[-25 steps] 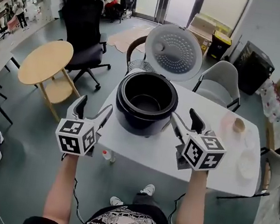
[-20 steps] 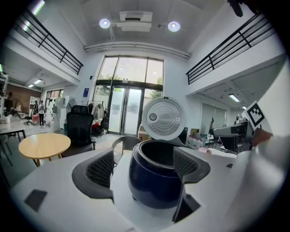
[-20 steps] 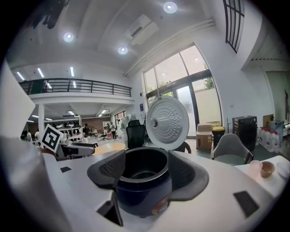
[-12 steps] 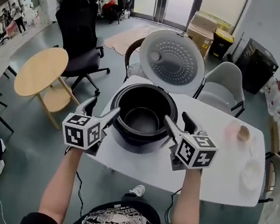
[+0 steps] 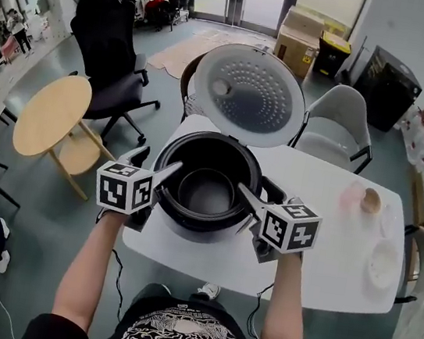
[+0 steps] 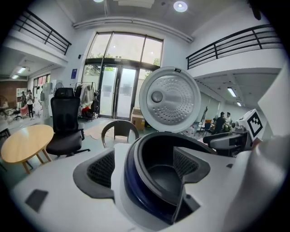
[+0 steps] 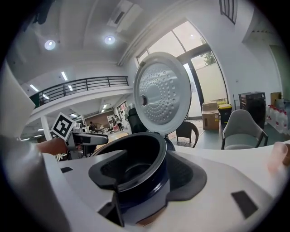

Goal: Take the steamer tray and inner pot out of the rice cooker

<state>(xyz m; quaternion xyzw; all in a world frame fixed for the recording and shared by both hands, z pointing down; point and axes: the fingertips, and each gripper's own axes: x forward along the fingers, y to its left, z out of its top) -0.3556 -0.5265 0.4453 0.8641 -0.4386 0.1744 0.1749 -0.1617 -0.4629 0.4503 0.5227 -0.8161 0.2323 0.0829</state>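
The dark blue rice cooker (image 5: 160, 211) stands on the white table (image 5: 326, 253) with its lid (image 5: 248, 95) raised. Inside it sits the black steamer tray (image 5: 207, 194); the inner pot below is hidden. My left gripper (image 5: 157, 166) is at the cooker's left rim and stands open; in the left gripper view (image 6: 145, 167) the rim (image 6: 136, 174) passes between the jaws, one inside and one outside. My right gripper (image 5: 255, 189) is at the right rim. Its jaws are closing with the rim (image 7: 158, 158) between them (image 7: 145, 176), and the pads do not press on it.
A pink cup (image 5: 351, 197), a small brown cup (image 5: 371, 200) and a white dish (image 5: 382, 261) lie on the table's right side. A grey chair (image 5: 336, 132) stands behind the table; a black office chair (image 5: 105, 38) and a round wooden table (image 5: 51, 113) are at the left.
Both grippers have moved forward and down from in front of the cooker to its rim, one on each side. The cooker now looks closer and larger.
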